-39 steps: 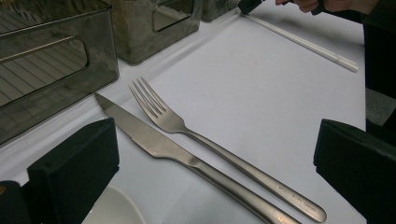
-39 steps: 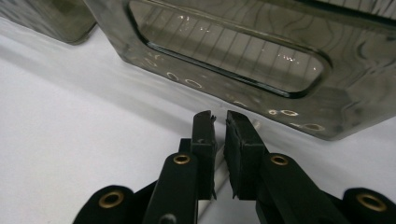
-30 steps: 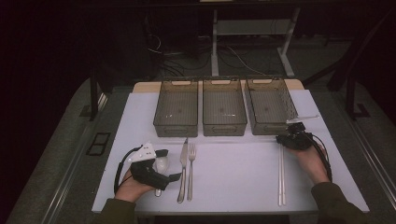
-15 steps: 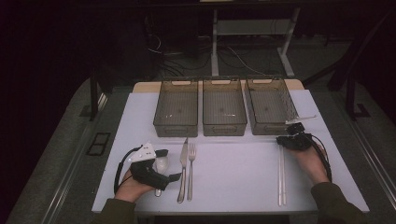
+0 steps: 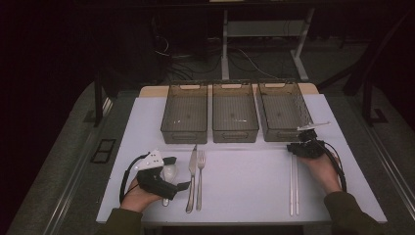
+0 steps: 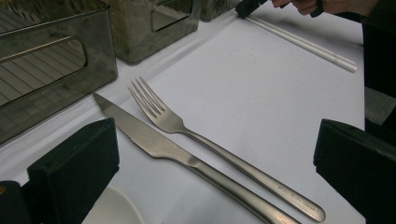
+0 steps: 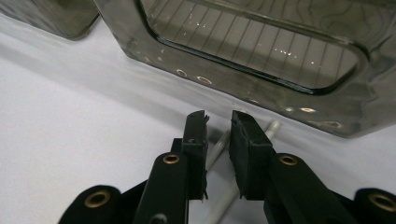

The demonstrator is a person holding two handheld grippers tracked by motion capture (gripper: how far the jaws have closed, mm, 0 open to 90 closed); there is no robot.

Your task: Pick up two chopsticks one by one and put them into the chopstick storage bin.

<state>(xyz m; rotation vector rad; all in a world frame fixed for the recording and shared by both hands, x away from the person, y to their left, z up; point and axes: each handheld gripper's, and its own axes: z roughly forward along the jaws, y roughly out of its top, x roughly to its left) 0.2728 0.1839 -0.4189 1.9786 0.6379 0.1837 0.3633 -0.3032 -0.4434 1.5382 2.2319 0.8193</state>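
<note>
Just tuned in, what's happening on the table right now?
A person holds a tool in each hand. The right tool sits low over the far tips of the white chopsticks, by the right-hand bin; its jaws have just been opening, with a narrow gap and the chopsticks below. The left tool rests open beside the knife and fork.

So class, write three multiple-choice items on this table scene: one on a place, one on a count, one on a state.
1. Where does the fork lie?
A. right of the knife
B. in a bin
C. on the chopsticks

2. How many clear bins stand in the row?
A. two
B. three
C. five

3. How are the left tongs?
A. shut on the fork
B. open, holding nothing
C. shut on the knife

Answers: 1 A, it lies beside the knife on the mat; 2 B, three stand side by side; 3 B, the jaws stand wide apart.
</note>
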